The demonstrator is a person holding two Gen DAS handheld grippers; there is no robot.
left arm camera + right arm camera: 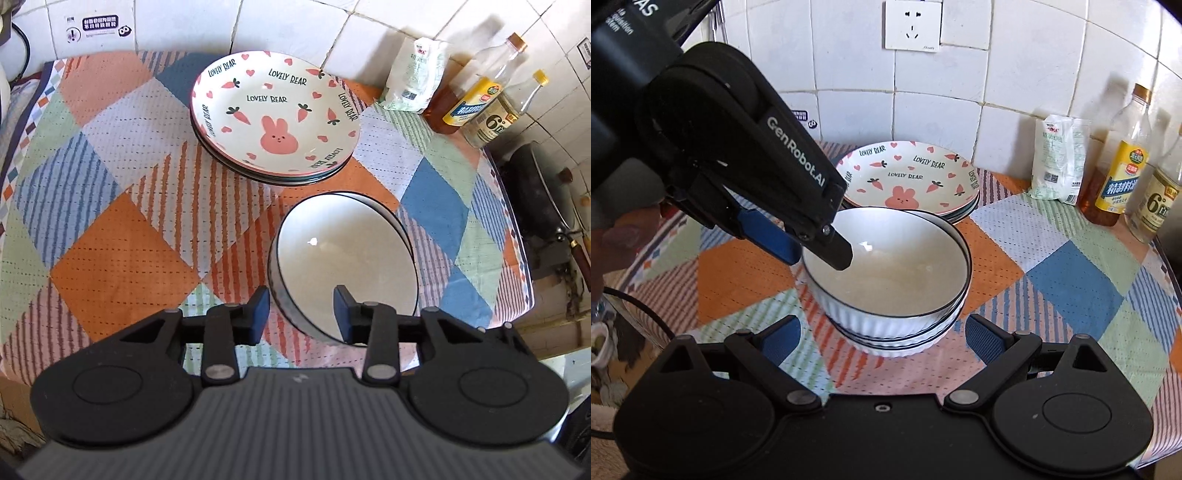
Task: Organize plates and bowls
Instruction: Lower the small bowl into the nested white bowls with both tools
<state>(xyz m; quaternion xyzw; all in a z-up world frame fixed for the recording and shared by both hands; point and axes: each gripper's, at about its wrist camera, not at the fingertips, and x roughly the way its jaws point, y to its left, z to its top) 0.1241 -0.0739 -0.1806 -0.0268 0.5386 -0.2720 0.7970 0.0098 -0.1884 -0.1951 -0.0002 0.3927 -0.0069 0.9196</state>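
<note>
A nested stack of white ribbed bowls (351,258) (894,266) with dark rims stands on the patchwork cloth. Behind it lies a stack of plates (275,118) (908,177); the top one shows a pink rabbit, carrots and hearts. My left gripper (301,314) (818,258) straddles the top bowl's near-left rim, one finger outside and one inside, with gaps at both pads, so it is open. My right gripper (882,338) stands wide open just in front of the bowl stack, a finger at each side of its base, touching nothing.
The checked cloth (110,221) covers the counter up to a tiled wall. A white bag (413,77) (1058,162) and several bottles (476,99) (1123,166) stand at the back right. A dark wok (535,192) sits past the right edge. A hand (624,236) holds the left gripper.
</note>
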